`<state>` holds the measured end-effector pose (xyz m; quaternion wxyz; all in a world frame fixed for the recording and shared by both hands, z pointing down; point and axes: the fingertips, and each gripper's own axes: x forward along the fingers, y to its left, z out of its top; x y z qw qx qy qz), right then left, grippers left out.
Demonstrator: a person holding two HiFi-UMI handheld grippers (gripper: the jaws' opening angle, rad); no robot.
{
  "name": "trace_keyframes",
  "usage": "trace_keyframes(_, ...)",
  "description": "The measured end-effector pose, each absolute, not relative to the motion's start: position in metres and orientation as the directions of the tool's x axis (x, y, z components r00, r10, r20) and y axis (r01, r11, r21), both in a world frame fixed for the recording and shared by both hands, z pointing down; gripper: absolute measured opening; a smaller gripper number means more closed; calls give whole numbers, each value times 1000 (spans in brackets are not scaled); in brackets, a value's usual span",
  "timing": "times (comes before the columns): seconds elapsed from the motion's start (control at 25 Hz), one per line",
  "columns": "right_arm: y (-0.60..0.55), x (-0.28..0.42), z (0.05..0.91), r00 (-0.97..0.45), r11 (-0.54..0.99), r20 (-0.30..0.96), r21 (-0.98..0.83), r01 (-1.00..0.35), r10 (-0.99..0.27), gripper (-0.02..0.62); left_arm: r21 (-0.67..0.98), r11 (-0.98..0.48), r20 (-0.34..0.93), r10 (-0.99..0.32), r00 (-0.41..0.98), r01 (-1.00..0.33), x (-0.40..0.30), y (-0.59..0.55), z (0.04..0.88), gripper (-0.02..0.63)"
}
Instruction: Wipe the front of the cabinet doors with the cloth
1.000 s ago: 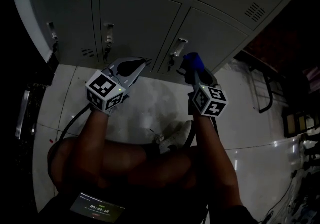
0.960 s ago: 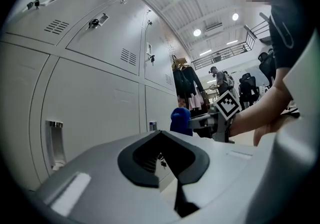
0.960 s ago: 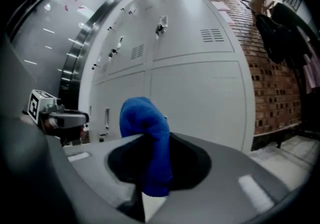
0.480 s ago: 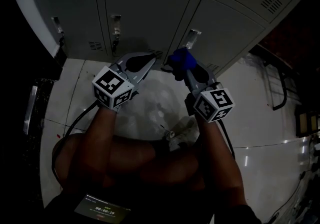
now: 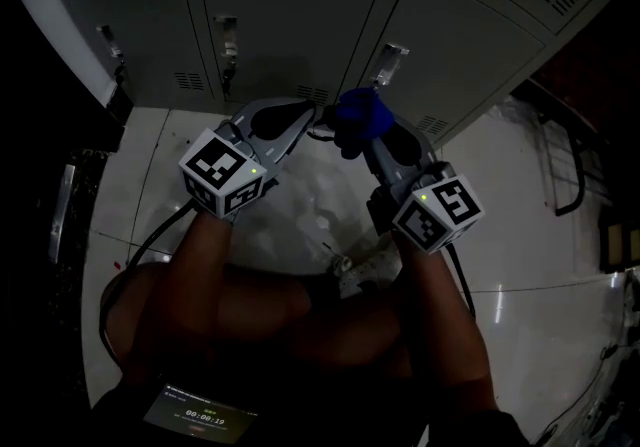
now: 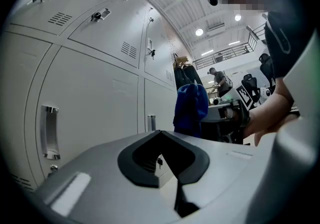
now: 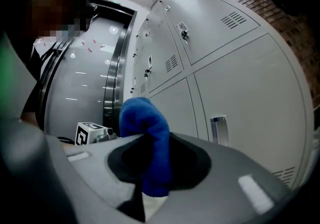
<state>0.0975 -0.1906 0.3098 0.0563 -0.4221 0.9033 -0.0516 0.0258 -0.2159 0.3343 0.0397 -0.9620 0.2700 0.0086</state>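
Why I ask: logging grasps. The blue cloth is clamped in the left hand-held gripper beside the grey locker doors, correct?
No, wrong side: the blue cloth is clamped in the right hand-held gripper, beside the grey locker doors; the right gripper view shows it.

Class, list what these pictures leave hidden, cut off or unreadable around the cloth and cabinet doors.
1. Cloth: the head view is too dark to show whether it touches a door.
2. Cabinet doors: tops cut off by the head view's upper edge.
3. Screen at the head view's bottom: print too small and dim.
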Motion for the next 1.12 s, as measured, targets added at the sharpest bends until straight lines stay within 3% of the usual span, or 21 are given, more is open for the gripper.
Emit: trace_keyframes(1.12,-194,105,318,-612,612,-38,-117,-782,-790,80,-74,-868,-48,-489,871,-492,33,-207,330,6)
